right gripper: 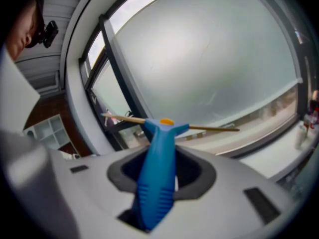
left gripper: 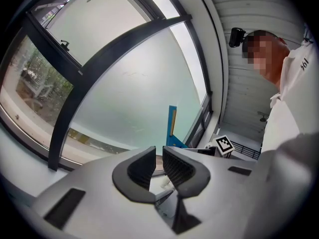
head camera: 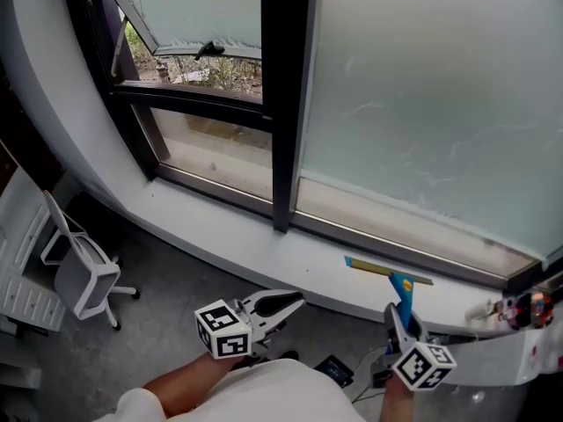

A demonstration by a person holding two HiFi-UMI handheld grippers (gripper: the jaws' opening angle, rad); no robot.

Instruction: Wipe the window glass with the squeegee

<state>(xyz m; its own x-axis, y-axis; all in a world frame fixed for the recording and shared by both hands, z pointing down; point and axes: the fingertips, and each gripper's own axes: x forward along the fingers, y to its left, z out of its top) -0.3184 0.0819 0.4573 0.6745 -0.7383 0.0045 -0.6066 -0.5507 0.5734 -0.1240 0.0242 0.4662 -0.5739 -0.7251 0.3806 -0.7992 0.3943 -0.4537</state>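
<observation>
Blue plastic forms the handle of the squeegee (right gripper: 157, 176), which stands clamped between the fingers (right gripper: 199, 176) of the right gripper (head camera: 400, 319). Its thin blade runs crosswise just beyond the fingertips. The blade sits low, over the sill (head camera: 264, 253) at the foot of the frosted window glass (head camera: 422, 86); whether its edge touches the pane cannot be told.

The grip is narrow and sits far down the handle, so pressing the blade on the glass could twist the squeegee in the fingers, likely leaving streaks or an unwiped band. A stroke toward the left of the fingers could run one blade end into the dark frame post (head camera: 286, 104) and jar the tool loose. To the right of the fingers, small items on the sill (head camera: 519, 308) lie close enough for a low pass to knock them.

The left gripper (head camera: 281, 304) is shut on nothing, well to the left of the squeegee, so it cannot steady anything.
</observation>
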